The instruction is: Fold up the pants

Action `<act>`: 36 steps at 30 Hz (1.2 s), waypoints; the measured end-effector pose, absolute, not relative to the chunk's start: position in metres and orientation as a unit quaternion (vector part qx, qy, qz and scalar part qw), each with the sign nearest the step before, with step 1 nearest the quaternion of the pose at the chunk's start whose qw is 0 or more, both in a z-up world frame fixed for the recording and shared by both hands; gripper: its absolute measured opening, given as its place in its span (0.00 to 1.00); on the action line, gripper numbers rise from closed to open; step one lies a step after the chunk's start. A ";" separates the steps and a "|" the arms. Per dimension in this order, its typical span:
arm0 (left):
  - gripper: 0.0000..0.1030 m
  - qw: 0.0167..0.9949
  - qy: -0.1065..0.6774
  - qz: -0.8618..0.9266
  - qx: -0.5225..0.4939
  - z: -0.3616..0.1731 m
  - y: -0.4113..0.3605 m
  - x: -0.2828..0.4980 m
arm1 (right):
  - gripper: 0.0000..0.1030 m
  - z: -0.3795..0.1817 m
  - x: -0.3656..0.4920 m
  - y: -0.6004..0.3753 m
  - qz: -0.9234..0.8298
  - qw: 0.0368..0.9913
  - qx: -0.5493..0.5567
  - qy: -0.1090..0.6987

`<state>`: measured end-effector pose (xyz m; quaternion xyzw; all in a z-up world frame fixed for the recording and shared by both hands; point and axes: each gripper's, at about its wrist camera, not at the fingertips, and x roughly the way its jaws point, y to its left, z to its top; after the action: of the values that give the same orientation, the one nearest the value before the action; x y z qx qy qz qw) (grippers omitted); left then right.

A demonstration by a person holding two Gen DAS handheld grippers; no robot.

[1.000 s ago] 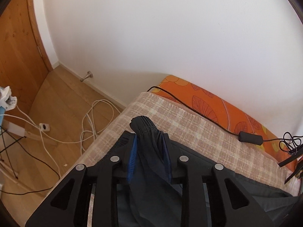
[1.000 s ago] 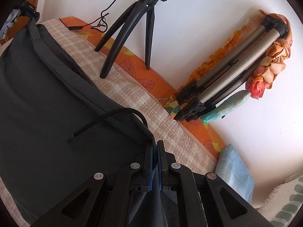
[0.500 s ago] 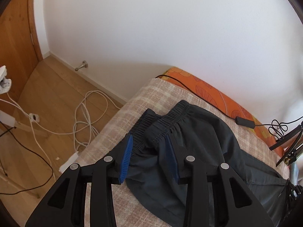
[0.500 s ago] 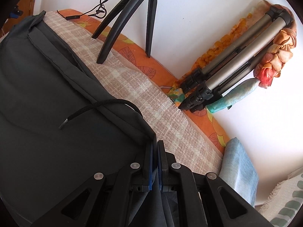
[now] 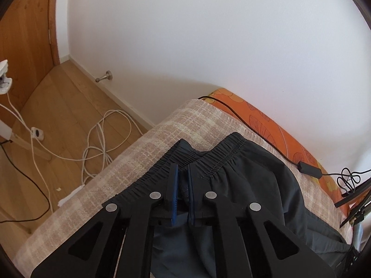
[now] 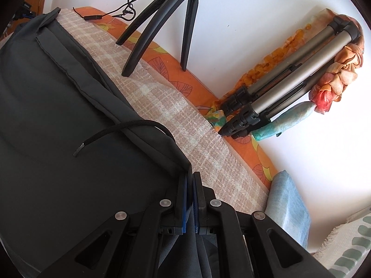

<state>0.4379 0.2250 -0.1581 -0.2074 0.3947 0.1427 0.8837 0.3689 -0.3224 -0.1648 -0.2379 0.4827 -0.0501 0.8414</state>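
Pants (image 5: 255, 185), dark and matte, elastic waistband gathered ahead of your left gripper (image 5: 182, 173), which has just closed, pinching fabric. Your right gripper (image 6: 191, 178) pinches a smooth hem.

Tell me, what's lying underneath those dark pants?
Under the pants a beige checked blanket shows, spread over an orange leaf-print sheet. Whatever lies directly beneath the fabric is covered.
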 end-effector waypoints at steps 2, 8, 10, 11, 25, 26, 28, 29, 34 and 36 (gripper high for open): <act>0.05 0.894 0.376 0.140 -0.201 -0.151 0.225 0.431 | 0.02 -0.165 0.369 -0.323 -0.049 0.841 -0.237 0.484; 0.26 0.881 0.381 0.109 -0.257 -0.151 0.238 0.433 | 0.02 -0.165 0.370 -0.321 -0.049 0.841 -0.241 0.482; 0.46 0.867 0.402 0.113 -0.270 -0.157 0.240 0.439 | 0.02 -0.165 0.370 -0.321 -0.049 0.841 -0.242 0.482; 0.47 0.862 0.410 0.118 -0.274 -0.161 0.240 0.441 | 0.02 -0.165 0.370 -0.321 -0.049 0.841 -0.242 0.482; 0.05 0.910 0.336 0.160 -0.182 -0.121 0.233 0.407 | 0.02 -0.157 0.370 -0.325 -0.047 0.844 -0.233 0.480; 0.05 0.910 0.337 0.167 -0.174 -0.119 0.236 0.402 | 0.02 -0.156 0.371 -0.325 -0.047 0.845 -0.234 0.479; 0.05 0.905 0.350 0.183 -0.155 -0.125 0.243 0.397 | 0.02 -0.155 0.376 -0.326 -0.047 0.846 -0.227 0.480; 0.05 0.901 0.363 0.186 -0.150 -0.133 0.247 0.397 | 0.02 -0.156 0.379 -0.327 -0.048 0.846 -0.221 0.483; 0.09 0.884 0.390 0.210 -0.150 -0.153 0.259 0.392 | 0.08 -0.163 0.389 -0.330 -0.033 0.842 -0.186 0.505; 0.10 0.888 0.386 0.214 -0.130 -0.146 0.253 0.388 | 0.24 -0.154 0.385 -0.335 -0.023 0.848 -0.162 0.504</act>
<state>0.3881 0.2533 -0.1462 -0.1303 0.3859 0.2145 0.8878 0.3848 -0.3351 -0.1542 -0.1624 0.5040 -0.0228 0.8480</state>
